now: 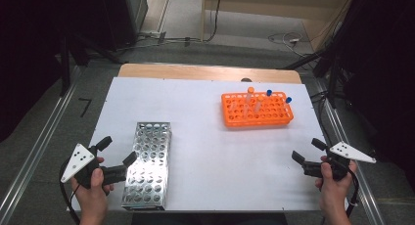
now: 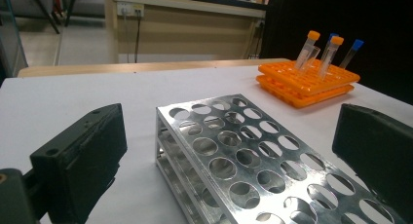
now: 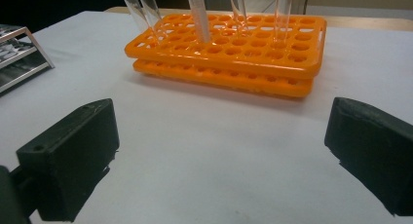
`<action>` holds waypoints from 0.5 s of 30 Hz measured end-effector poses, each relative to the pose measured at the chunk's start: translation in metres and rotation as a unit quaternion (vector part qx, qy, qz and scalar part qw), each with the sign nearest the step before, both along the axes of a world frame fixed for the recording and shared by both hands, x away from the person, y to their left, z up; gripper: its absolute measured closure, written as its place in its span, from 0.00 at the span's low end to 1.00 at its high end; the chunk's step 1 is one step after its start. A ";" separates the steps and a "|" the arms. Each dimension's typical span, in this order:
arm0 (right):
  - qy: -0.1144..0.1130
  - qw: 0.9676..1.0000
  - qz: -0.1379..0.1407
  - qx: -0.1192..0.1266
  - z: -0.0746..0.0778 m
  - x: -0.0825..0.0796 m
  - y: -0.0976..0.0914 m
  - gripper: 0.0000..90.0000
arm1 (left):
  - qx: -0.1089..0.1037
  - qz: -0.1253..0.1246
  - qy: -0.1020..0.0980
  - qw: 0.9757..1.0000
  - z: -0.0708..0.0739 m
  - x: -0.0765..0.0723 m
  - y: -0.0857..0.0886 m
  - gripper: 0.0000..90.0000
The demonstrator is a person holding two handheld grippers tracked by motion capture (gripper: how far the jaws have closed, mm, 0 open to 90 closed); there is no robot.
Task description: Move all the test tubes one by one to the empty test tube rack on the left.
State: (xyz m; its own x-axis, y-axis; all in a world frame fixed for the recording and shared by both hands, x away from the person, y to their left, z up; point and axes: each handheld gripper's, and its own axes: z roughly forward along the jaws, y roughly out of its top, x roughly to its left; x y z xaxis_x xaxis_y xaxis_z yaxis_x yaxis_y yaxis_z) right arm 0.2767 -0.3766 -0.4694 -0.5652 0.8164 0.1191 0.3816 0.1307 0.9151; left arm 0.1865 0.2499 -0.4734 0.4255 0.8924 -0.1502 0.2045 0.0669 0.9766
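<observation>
An empty silver metal rack (image 1: 149,164) (image 2: 243,156) lies at the front left of the white table (image 1: 210,146). An orange rack (image 1: 257,110) (image 2: 307,80) (image 3: 234,58) stands at the back right. It holds several clear tubes (image 1: 250,95) (image 2: 309,46) (image 3: 199,19) with orange and blue caps. My left gripper (image 1: 117,150) (image 2: 229,136) is open at the metal rack's left side, one jaw just beside the rack and nothing gripped. My right gripper (image 1: 307,150) (image 3: 221,136) is open and empty near the front right edge, facing the orange rack.
A strip of wooden tabletop (image 1: 205,71) runs along the far edge of the white sheet. Cables (image 1: 288,39) lie on the floor behind the table. Bare white surface lies between the two racks and in front of the orange one.
</observation>
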 end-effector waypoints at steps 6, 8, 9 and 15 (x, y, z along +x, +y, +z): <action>0.001 1.000 0.003 -0.005 0.000 -0.001 0.003 0.00 | 0.002 -0.004 -0.002 1.000 0.002 0.001 -0.002 0.00; 0.001 1.000 0.000 -0.007 0.000 -0.001 0.003 0.00 | 0.000 -0.005 -0.004 1.000 0.002 0.001 -0.003 0.00; 0.002 1.000 0.001 -0.003 0.002 -0.001 0.004 0.00 | 0.000 -0.004 -0.004 1.000 0.003 0.001 -0.004 0.00; -0.001 1.000 -0.022 0.003 0.013 0.002 0.010 0.08 | 0.004 -0.011 -0.009 1.000 0.007 0.002 -0.007 0.00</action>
